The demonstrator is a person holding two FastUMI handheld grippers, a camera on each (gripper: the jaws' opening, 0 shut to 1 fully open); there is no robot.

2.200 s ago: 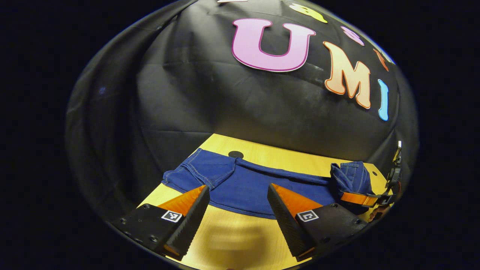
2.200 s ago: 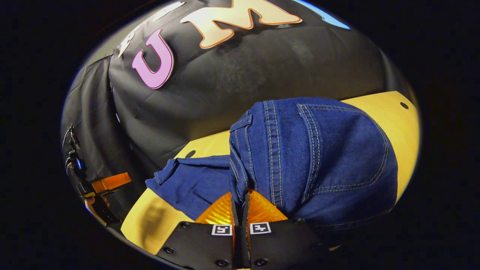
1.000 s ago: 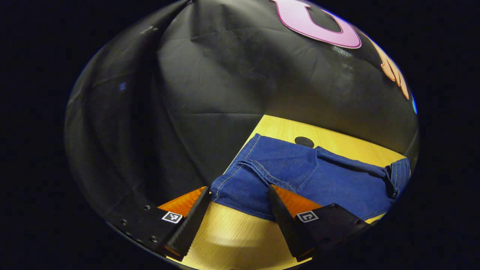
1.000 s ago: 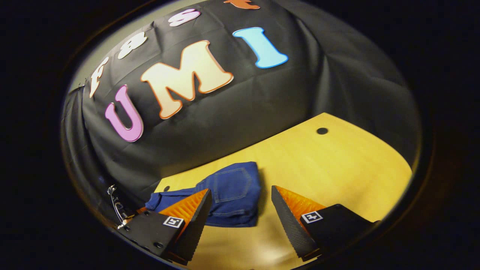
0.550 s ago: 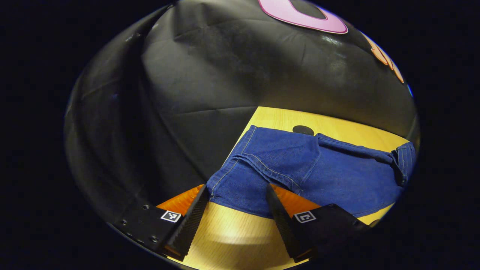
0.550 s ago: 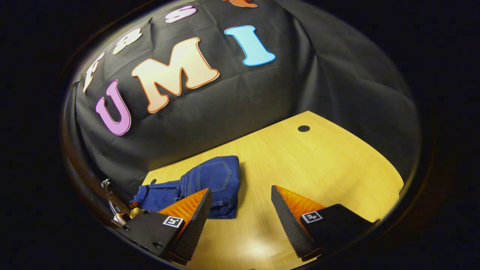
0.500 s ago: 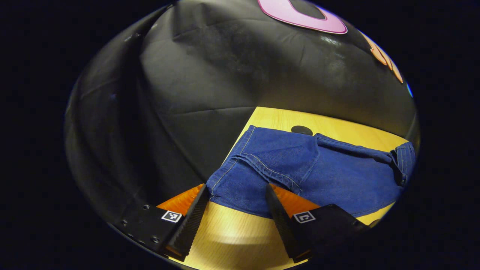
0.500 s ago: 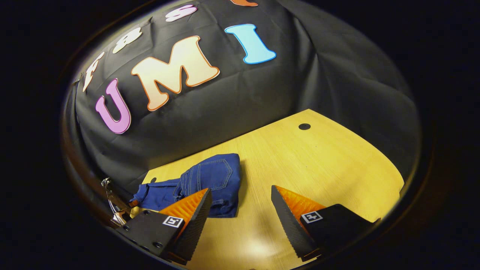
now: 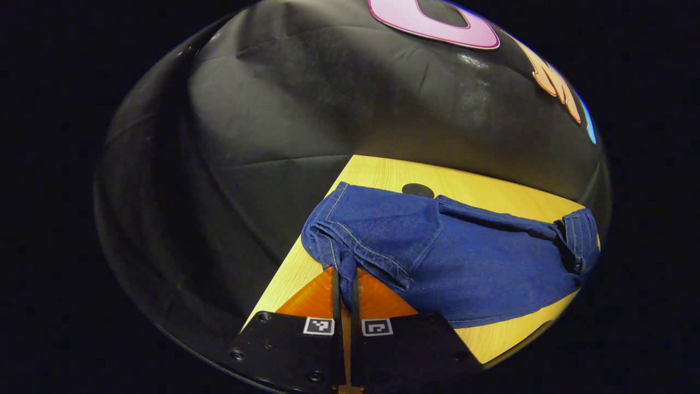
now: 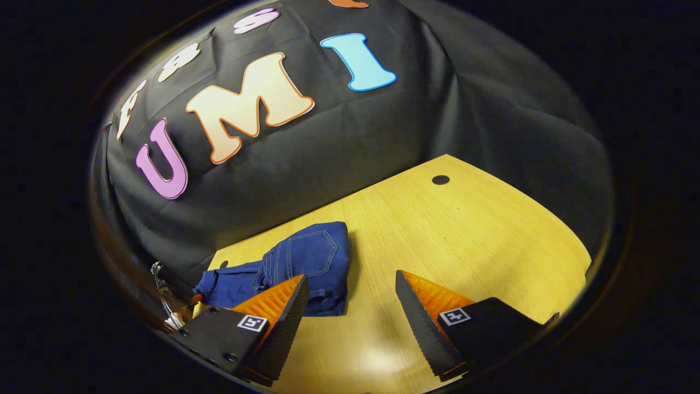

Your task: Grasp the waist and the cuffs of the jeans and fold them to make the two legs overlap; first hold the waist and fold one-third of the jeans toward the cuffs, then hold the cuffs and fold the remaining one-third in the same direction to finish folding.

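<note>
Denim jeans (image 9: 465,262), matt wood table (image 10: 465,230)

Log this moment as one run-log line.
left gripper: shut on cuff end of blue denim jeans | right gripper: open, above yellow wooden table | waist fold: done

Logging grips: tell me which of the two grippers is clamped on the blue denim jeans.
The left gripper: its fingers are shut on the cuff end of the blue denim jeans. The right gripper hangs open above the wooden table.
</note>
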